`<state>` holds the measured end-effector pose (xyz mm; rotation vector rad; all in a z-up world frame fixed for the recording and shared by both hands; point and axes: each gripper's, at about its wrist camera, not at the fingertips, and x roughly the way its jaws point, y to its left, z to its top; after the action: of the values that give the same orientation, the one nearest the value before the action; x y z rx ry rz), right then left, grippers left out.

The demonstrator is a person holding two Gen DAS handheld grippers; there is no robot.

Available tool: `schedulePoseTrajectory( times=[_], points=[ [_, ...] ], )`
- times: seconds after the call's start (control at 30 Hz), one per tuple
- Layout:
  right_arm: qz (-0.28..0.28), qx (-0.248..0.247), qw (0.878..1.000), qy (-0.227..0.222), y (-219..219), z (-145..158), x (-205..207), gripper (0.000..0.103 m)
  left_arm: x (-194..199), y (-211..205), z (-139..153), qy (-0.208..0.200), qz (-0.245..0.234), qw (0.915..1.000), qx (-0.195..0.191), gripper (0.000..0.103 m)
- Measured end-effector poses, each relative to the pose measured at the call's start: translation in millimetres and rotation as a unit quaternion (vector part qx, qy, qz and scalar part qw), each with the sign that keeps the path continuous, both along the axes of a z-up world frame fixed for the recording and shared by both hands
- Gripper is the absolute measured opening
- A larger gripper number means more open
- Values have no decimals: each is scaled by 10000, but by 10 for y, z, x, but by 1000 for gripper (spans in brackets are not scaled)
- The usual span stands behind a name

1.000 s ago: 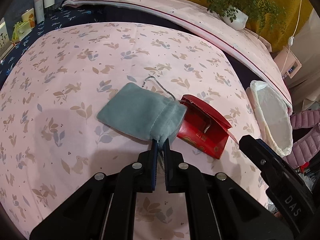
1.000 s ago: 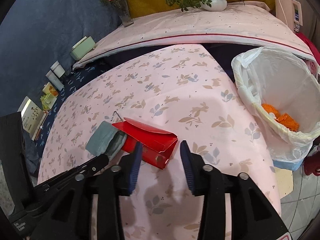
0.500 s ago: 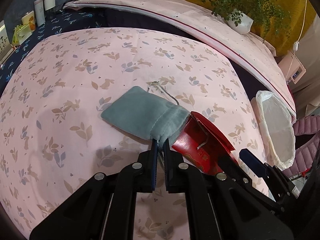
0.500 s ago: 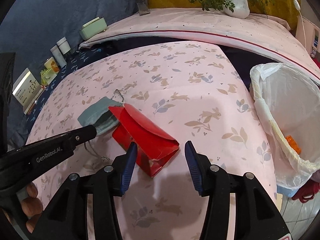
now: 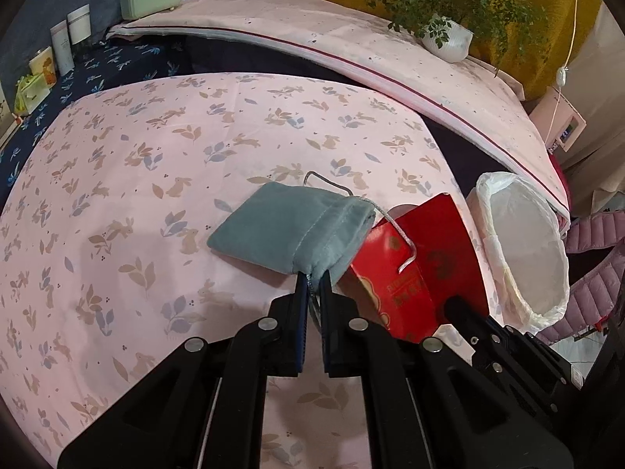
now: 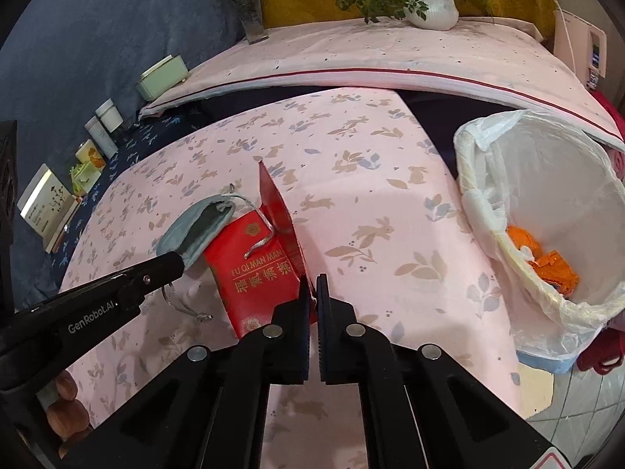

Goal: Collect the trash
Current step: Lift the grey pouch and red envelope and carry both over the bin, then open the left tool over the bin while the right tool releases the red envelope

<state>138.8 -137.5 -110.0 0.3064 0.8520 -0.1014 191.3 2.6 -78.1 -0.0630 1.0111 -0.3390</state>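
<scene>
A grey-blue drawstring pouch (image 5: 297,230) lies on the pink patterned bed cover (image 5: 156,156). My left gripper (image 5: 312,287) is shut on the pouch's gathered mouth. It also shows in the right wrist view (image 6: 195,226). A red paper gift box (image 6: 258,269) with gold lettering stands tilted beside the pouch, its flap (image 6: 279,211) upright. My right gripper (image 6: 312,289) is shut on the box's edge by the flap. The box also shows in the left wrist view (image 5: 410,273). The pouch's silver cord (image 6: 261,242) lies across the box.
A trash bin lined with a white bag (image 6: 547,211) stands off the bed's right edge, orange scraps (image 6: 547,258) inside. A potted plant (image 6: 429,8), a vase and small boxes sit on the ledge and shelf behind. A pink jacket (image 5: 597,258) lies by the bin.
My right gripper has moved in and closed on the red box, tipping it up with its flap raised. My left gripper stays shut on the pouch.
</scene>
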Motion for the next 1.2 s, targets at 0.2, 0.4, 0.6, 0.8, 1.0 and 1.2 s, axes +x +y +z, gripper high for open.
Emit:
schedulePoseTrajectory(
  times=[0.2,0.4,0.6,0.8,1.0,1.2],
  points=[
    [-393,16,9988,-279,-330,221,-229,1,-120,-286,246,-246,-247,9994,-19,5],
    [-832,69,9951,-524,-710,381,-500,1,-259,-706,462,-482,-651,9967,-9,5],
    [-1335,144,9886,-680,-1131,471,-737,1,-379,-1214,589,-587,-1124,9919,-30,5],
    [-1872,211,9794,-734,-1554,482,-977,1,-474,-1733,628,-623,-1619,9848,-58,5],
    [-2279,287,9705,-729,-1926,434,-1155,1,-527,-2200,573,-583,-2073,9765,-25,6],
    [-2487,374,9655,-677,-2155,367,-1158,1,-481,-2433,521,-513,-2219,9736,-138,13]
  ],
)
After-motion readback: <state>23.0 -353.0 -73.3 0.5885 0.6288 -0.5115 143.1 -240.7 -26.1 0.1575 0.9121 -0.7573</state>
